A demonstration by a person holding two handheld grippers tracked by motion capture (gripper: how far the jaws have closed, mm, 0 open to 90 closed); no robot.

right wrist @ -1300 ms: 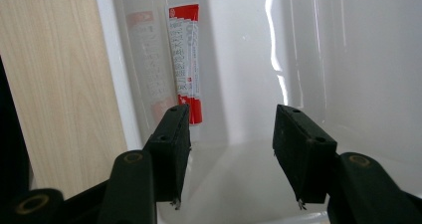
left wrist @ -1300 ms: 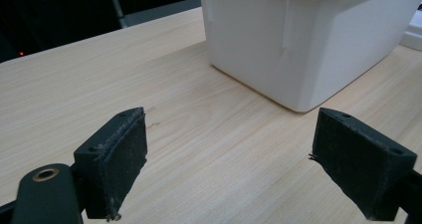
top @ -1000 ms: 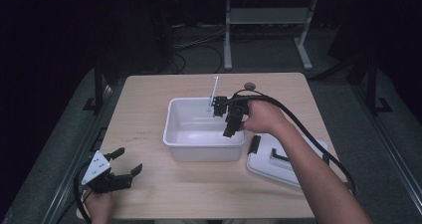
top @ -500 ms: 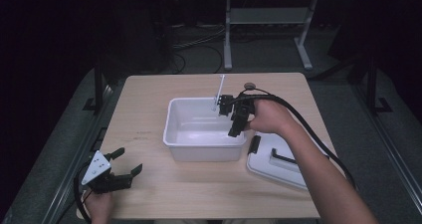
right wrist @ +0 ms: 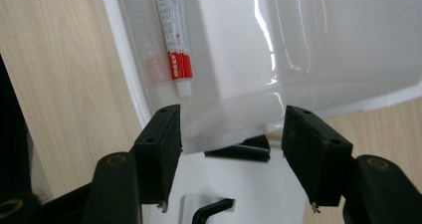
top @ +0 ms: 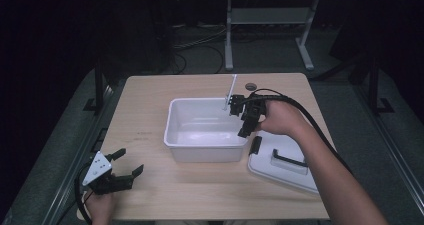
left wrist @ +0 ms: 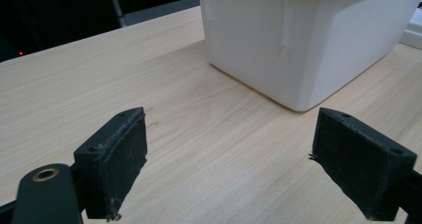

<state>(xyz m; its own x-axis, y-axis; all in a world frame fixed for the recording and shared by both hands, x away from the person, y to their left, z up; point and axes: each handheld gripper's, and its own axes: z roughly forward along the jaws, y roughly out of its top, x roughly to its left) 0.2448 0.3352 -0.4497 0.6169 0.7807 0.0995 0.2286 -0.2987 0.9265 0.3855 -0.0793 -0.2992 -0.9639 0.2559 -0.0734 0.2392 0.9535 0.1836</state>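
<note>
Left gripper (top: 117,172): parked at the near-left corner of the table (top: 150,105), jaws wide apart, nothing between them. In the left gripper view I'm looking along bare wood at the outer wall of the bin (left wrist: 303,40). No change there over the last second.

White bin (top: 207,130), mid-table, open top. Inside, the tube (right wrist: 171,30), white with a red band and small print, lies flat against the wall, cap end toward my right jaws. Looks like the sole item in there, though not all of the floor shows.

Right gripper (top: 240,116): has pulled back a bit from over the bin toward its right rim, and the jaws have just been opening, now well apart with nothing between them. I read that as the drop made: tube delivered, and I'm clearing out.

Lid (top: 285,160) with black handle lies on the table just right of the bin. Likely next job: fit it.
</note>
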